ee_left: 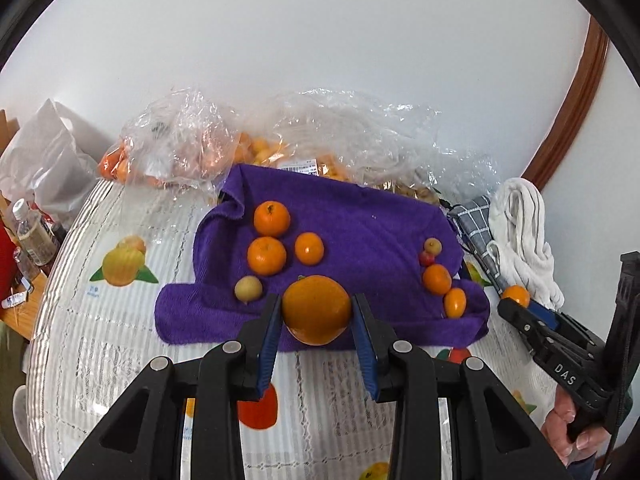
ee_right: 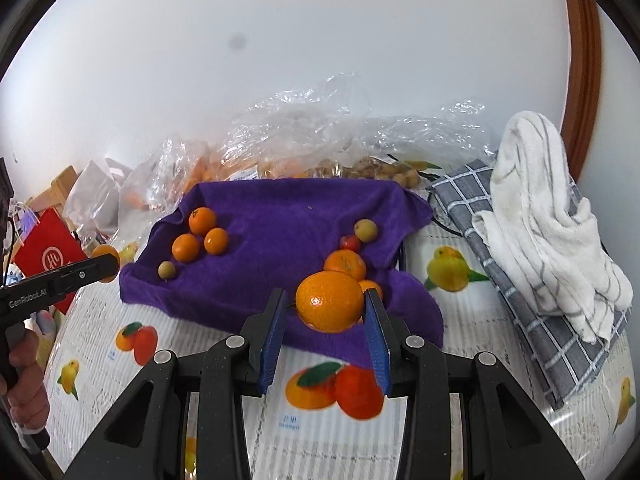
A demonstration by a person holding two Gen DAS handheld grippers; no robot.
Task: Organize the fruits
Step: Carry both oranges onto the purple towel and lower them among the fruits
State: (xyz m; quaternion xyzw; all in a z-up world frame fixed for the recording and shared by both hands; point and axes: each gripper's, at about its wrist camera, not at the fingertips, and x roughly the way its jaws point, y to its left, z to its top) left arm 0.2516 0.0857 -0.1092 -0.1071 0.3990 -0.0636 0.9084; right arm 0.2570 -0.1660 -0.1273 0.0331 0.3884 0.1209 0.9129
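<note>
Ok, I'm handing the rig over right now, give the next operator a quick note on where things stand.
Left gripper: shut on a large orange, held above the near edge of the purple towel.
Right gripper: shut on another large orange, held above the towel's right side.
On the towel: left group of three oranges plus one pale fruit; right group of two oranges, a small red fruit and a pale one.
Left: set both held oranges down, finish sorting. Bags behind hold more fruit.
</note>
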